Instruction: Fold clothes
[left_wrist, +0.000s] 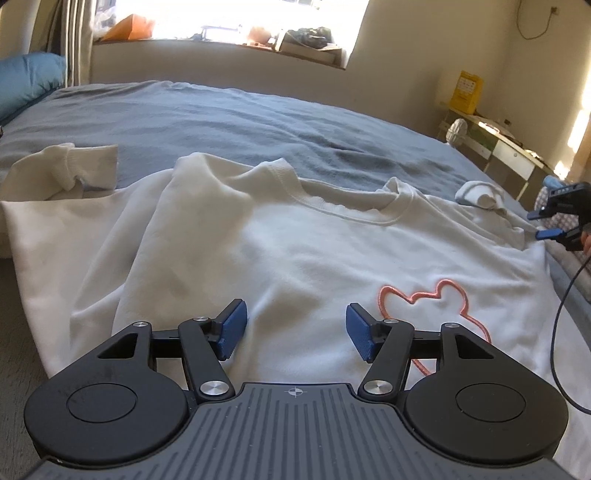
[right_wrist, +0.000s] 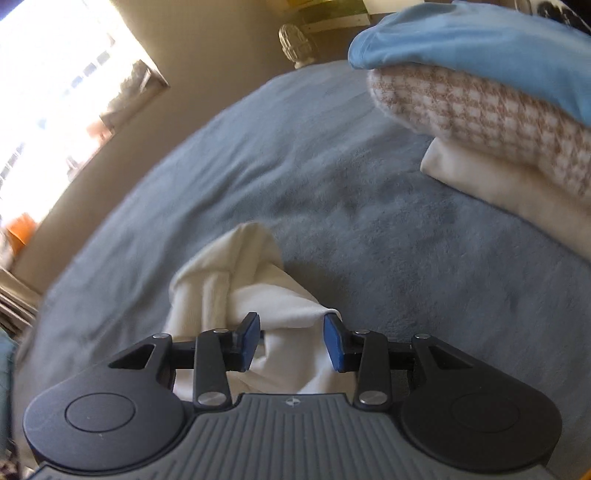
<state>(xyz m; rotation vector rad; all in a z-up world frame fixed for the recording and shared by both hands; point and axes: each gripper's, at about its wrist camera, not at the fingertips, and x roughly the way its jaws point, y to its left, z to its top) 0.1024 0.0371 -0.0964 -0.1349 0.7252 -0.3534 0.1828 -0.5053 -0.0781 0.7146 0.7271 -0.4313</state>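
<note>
Hovering with jaws apart, our left gripper (left_wrist: 295, 332) sits over the white sweatshirt (left_wrist: 295, 258) spread on the bed (left_wrist: 221, 118); right gripper (right_wrist: 291, 341), also apart, straddles its sleeve (right_wrist: 236, 280). We judge a deep, flat pinch best.

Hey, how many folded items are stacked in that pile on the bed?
3 show: a blue piece on top, a checked beige one beneath it, and a cream one at the bottom on the grey bedspread. The frame edge may hide more.
</note>
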